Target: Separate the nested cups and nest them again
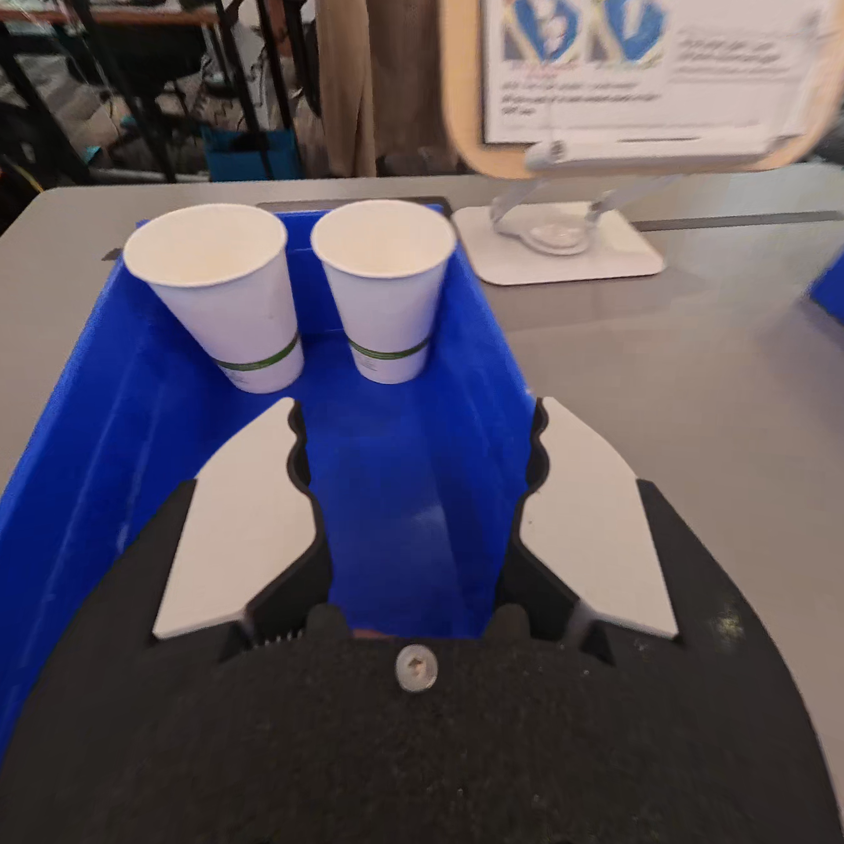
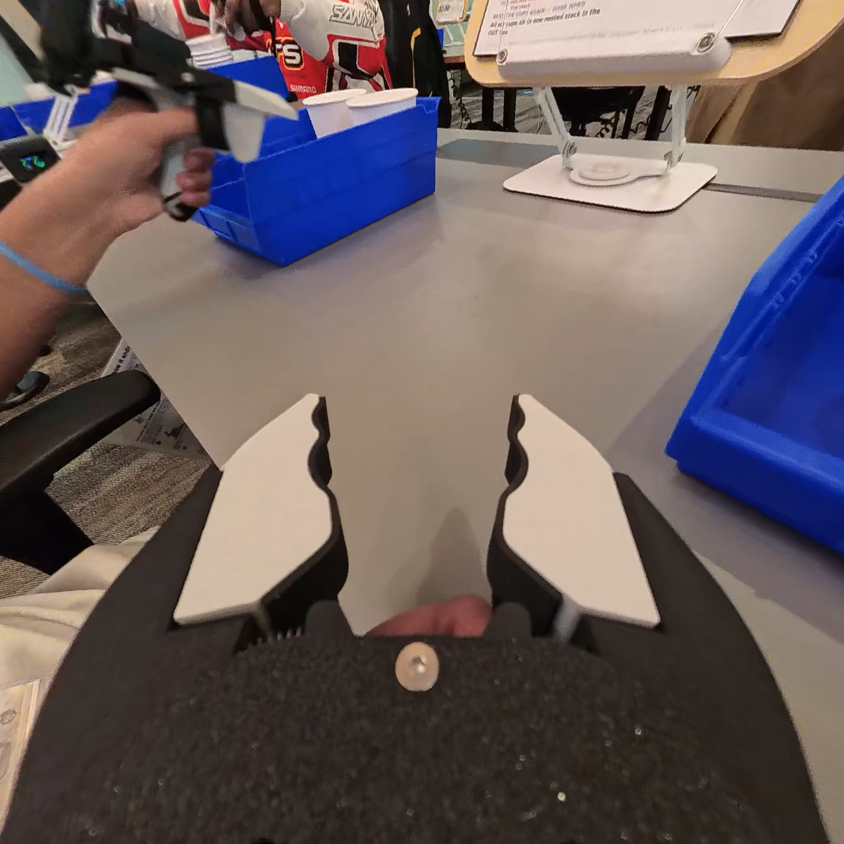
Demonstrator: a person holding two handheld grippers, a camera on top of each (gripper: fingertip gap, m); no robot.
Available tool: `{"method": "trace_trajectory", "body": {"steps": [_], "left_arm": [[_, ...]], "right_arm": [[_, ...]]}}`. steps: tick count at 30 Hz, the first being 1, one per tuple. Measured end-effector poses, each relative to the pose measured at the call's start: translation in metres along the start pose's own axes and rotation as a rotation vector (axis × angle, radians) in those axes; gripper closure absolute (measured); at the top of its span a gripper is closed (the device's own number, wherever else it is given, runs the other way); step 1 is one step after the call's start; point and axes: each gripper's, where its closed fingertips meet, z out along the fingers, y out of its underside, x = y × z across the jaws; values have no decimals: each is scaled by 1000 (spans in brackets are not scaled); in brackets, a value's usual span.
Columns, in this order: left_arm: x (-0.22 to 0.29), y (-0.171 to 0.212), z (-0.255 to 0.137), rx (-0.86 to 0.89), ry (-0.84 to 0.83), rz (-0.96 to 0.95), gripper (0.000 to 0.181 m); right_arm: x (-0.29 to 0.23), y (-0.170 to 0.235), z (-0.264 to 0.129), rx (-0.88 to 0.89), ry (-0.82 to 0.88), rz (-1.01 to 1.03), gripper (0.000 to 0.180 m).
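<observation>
Two white paper cups [image 1: 214, 292] [image 1: 383, 283] upright, side by side, not nested, at far end of blue bin [image 1: 91, 411] on grey table [image 1: 639, 365]. Green band near base of each. Left gripper [image 1: 418, 402] held above bin's near end, jaws apart, nothing between them. Right gripper [image 2: 418, 397] over bare table, jaws apart, empty. Second blue bin [image 2: 776, 388] at right table edge. White stand [image 2: 612, 182] with printed sheet behind. Person's hand [image 2: 91, 192] grips left gripper's handle.
</observation>
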Motion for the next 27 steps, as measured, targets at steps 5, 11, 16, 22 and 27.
{"method": "trace_trajectory", "body": {"steps": [5, 11, 16, 22, 27], "left_arm": [[-25, -7, 85, -112, 27, 9, 86], [-30, -8, 138, -162, 36, 77, 88], [-30, -7, 152, -160, 82, 76, 98], [-21, -29, 105, -55, 143, 76, 101], [-14, -47, 3, 118, 217, 90, 101]], "right_arm": [[-4, -5, -2, 18, -18, 5, 107], [-11, 0, 1, 2, -68, 40, 109], [-16, 3, 5, -12, -96, 58, 113], [-13, 0, 2, 1, -104, 81, 114], [4, -15, -11, 50, -56, 74, 114]]}}
